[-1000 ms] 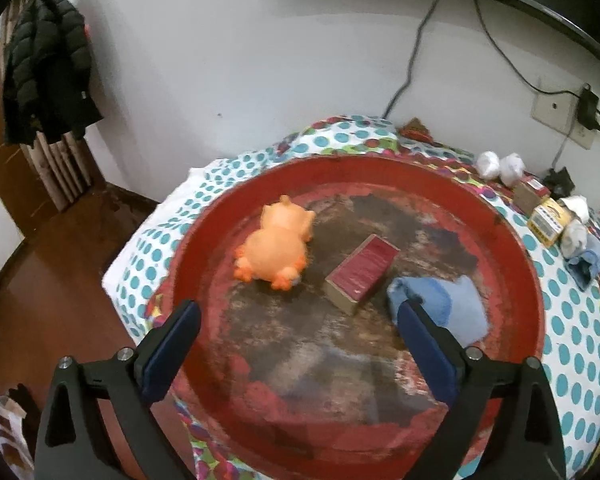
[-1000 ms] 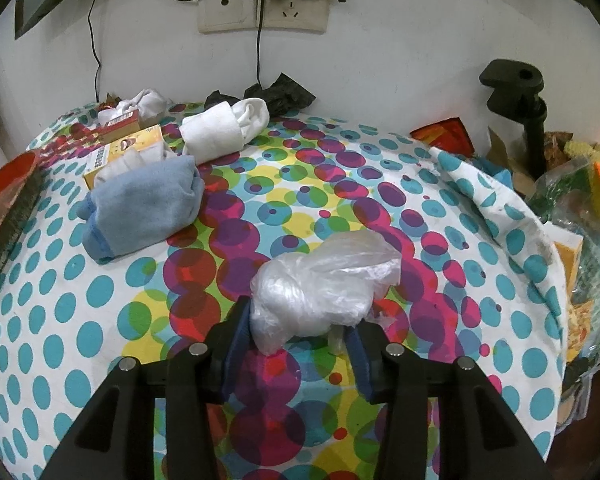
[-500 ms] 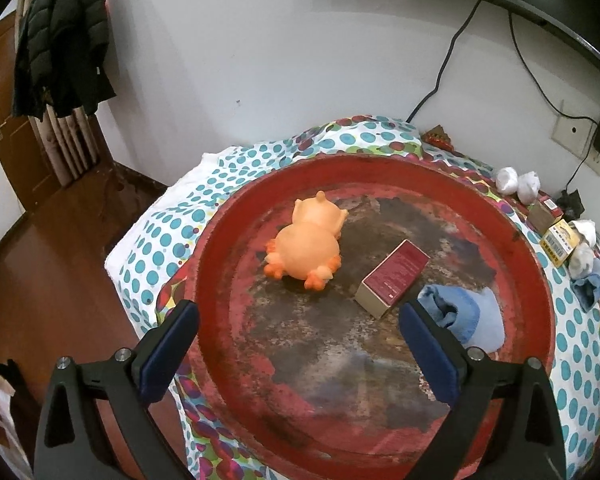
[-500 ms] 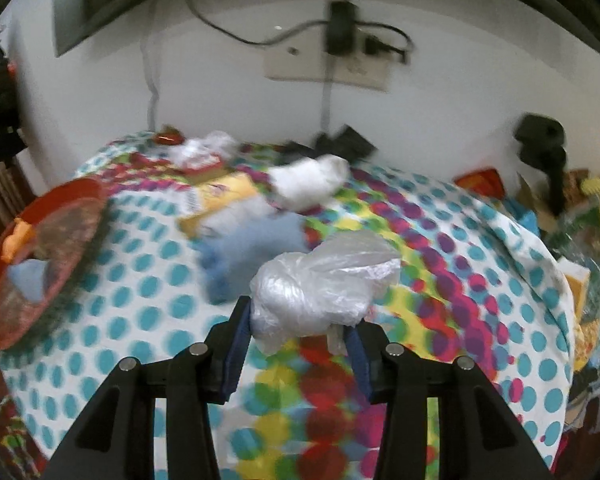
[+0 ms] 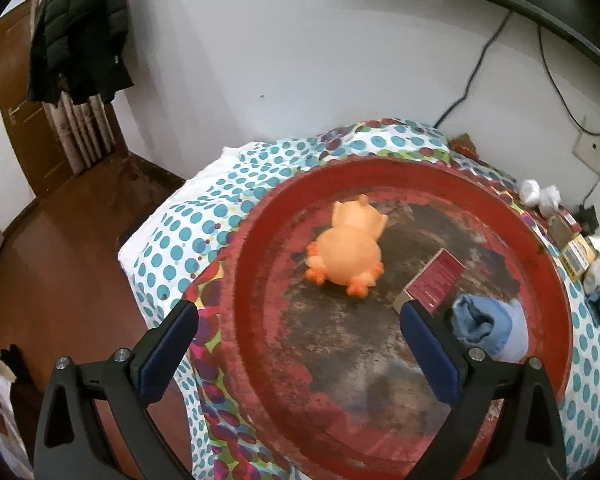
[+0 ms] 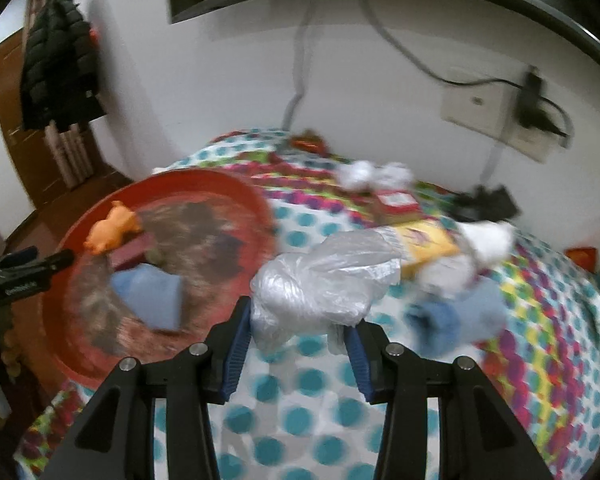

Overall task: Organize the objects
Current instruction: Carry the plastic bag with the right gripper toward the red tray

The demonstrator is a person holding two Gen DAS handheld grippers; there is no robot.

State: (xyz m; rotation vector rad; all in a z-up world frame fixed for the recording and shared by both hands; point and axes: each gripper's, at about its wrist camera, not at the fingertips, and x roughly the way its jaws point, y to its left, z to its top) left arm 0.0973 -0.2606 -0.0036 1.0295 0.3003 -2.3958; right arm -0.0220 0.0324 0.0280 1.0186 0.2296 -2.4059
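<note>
Carrying the crumpled plastic bag (image 6: 324,276) clamped in your right gripper (image 6: 296,344) toward the red tray (image 6: 256,196), you risk its slack film slipping free short of the rim, while your left gripper (image 5: 300,344) hangs wide open over the tray, holding nothing.

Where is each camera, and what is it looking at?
Left wrist: on the left gripper, looking down into the red tray with the orange toy, red box and blue sock; its open fingers show.
Right wrist: on the right gripper, looking across the dotted cloth toward the wall; its fingers clamp a plastic bag.
Shared: tray, toy, box, sock, cloth, and the black jacket. The right view also catches the left gripper at its left edge.
</note>
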